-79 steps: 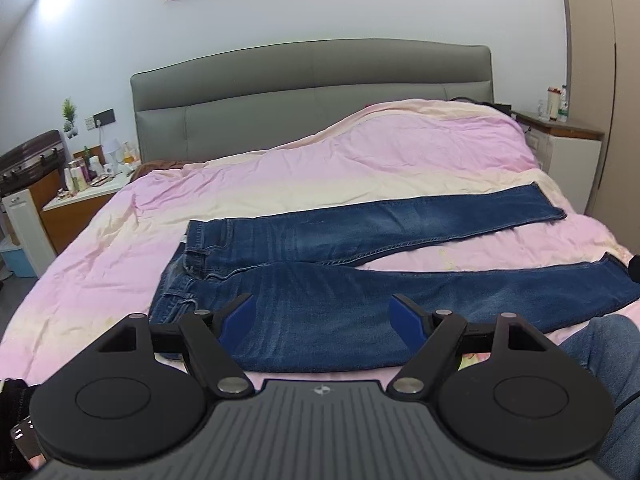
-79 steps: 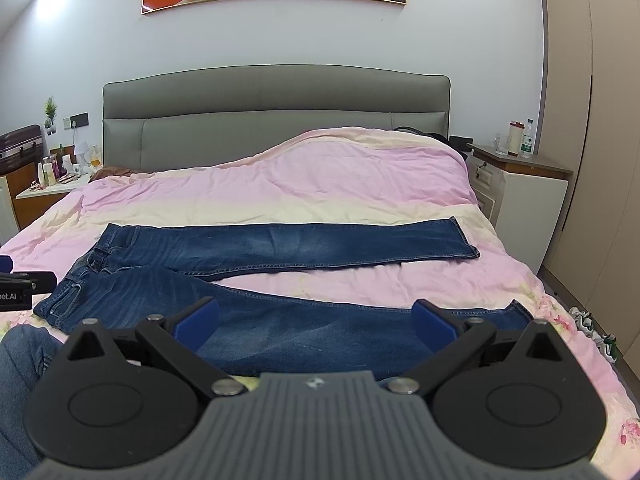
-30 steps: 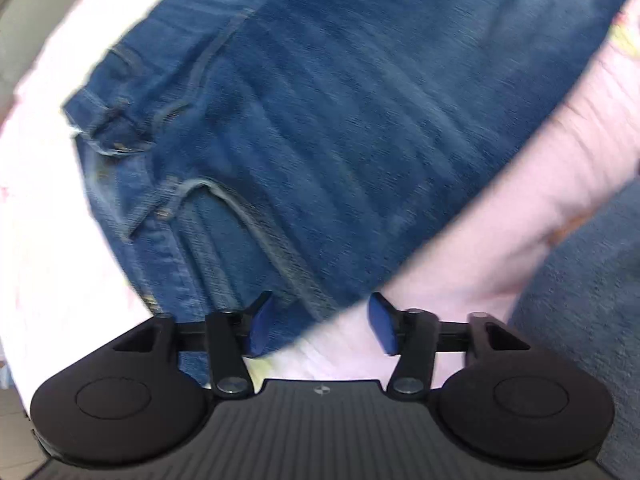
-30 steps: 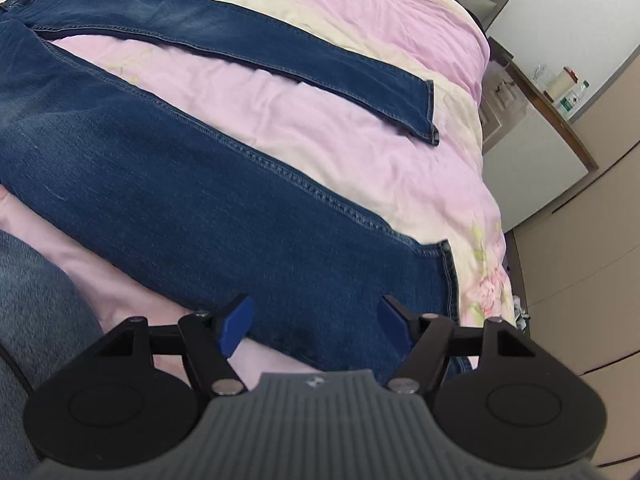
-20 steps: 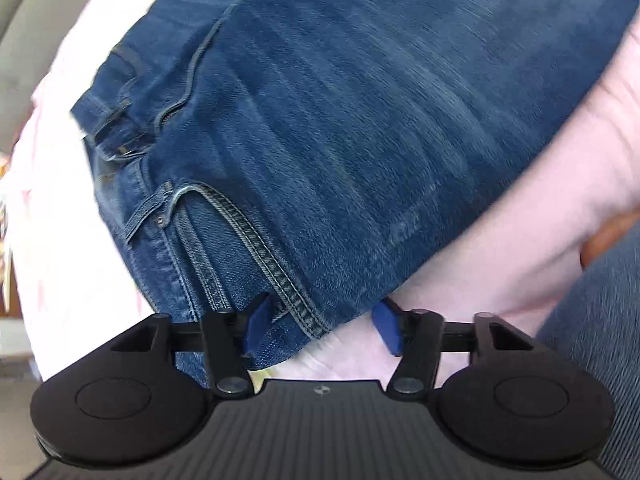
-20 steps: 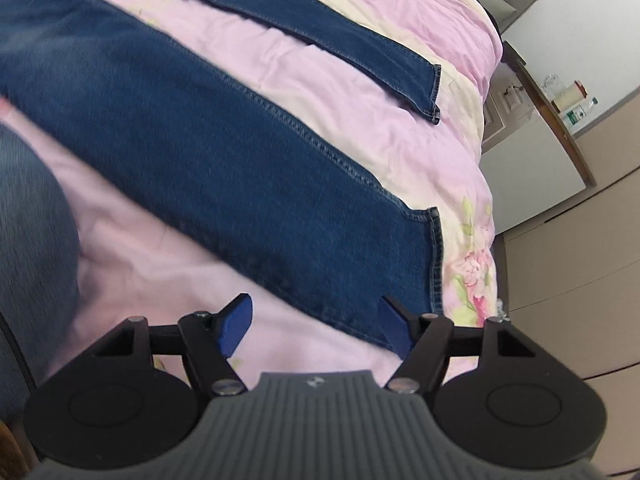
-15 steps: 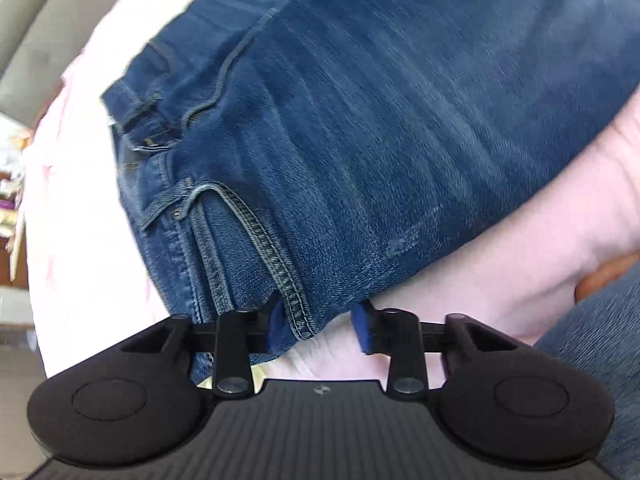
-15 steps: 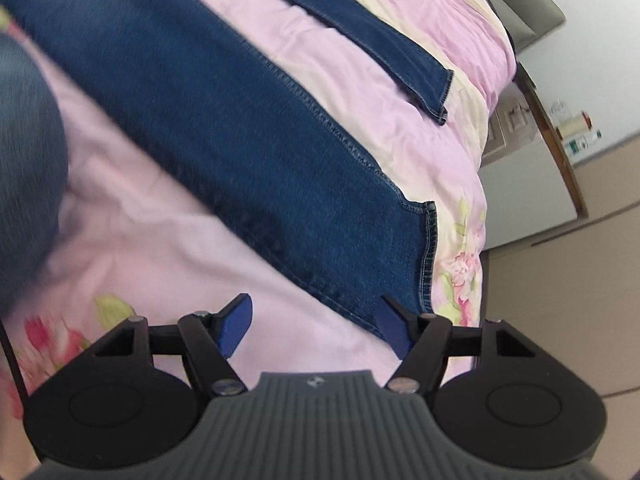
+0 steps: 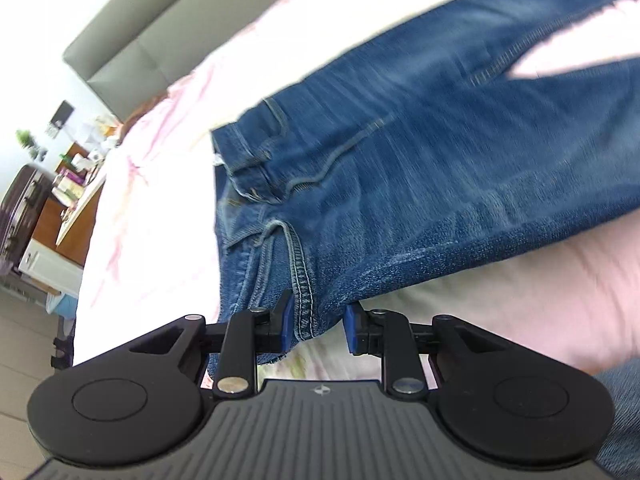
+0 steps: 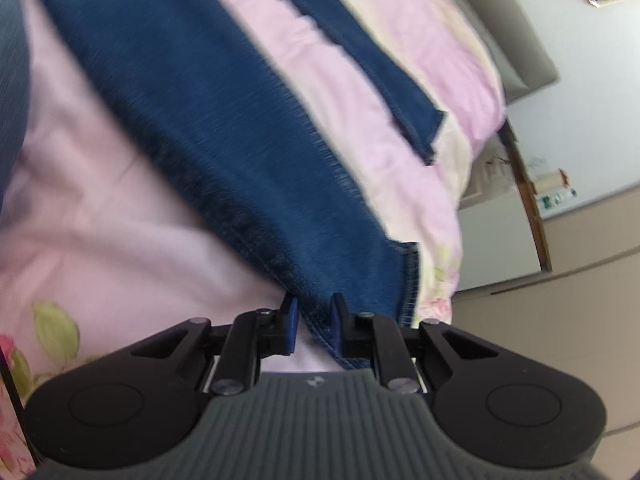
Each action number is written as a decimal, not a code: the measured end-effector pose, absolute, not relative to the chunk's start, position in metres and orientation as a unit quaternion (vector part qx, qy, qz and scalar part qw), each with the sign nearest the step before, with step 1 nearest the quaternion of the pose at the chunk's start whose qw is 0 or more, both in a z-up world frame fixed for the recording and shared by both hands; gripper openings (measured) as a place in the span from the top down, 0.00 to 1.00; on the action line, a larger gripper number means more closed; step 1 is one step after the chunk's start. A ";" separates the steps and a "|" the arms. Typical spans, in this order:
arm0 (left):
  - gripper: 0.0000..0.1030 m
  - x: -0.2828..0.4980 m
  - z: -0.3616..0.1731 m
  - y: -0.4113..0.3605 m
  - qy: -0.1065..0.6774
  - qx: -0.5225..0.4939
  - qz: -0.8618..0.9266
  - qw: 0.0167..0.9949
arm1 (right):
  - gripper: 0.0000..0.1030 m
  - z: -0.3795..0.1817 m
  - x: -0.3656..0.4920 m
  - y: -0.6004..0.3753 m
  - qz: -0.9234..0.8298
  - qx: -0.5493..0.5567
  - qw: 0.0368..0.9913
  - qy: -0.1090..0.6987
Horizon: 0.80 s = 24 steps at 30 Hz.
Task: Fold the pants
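While jeans [image 9: 420, 168] span pink duvet [image 9: 160, 208], grey headboard [image 9: 152, 36] behind.
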<state>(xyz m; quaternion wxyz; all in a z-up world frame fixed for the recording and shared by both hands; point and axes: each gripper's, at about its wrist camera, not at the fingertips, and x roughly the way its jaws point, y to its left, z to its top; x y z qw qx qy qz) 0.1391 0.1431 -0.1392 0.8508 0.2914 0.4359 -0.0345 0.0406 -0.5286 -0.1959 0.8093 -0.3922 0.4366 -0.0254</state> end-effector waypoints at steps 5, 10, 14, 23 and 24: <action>0.75 0.147 -0.110 0.148 0.406 0.265 -0.021 0.874 | 0.97 -0.141 0.053 -0.534 -0.077 -0.352 0.853 0.377; 0.75 0.170 -0.083 0.151 0.383 0.243 -0.011 0.891 | 1.00 -0.091 0.094 -0.535 -0.116 -0.332 0.871 0.342; 0.75 0.201 -0.064 0.152 0.370 0.230 -0.018 0.900 | 1.00 -0.075 0.148 -0.535 -0.132 -0.336 0.864 0.351; 0.77 0.303 -0.059 0.129 0.347 0.225 0.013 0.910 | 1.00 -0.069 0.278 -0.541 -0.168 -0.343 0.848 0.367; 0.77 0.313 -0.063 0.125 0.346 0.231 0.015 0.909 | 1.00 -0.072 0.294 -0.544 -0.169 -0.338 0.849 0.370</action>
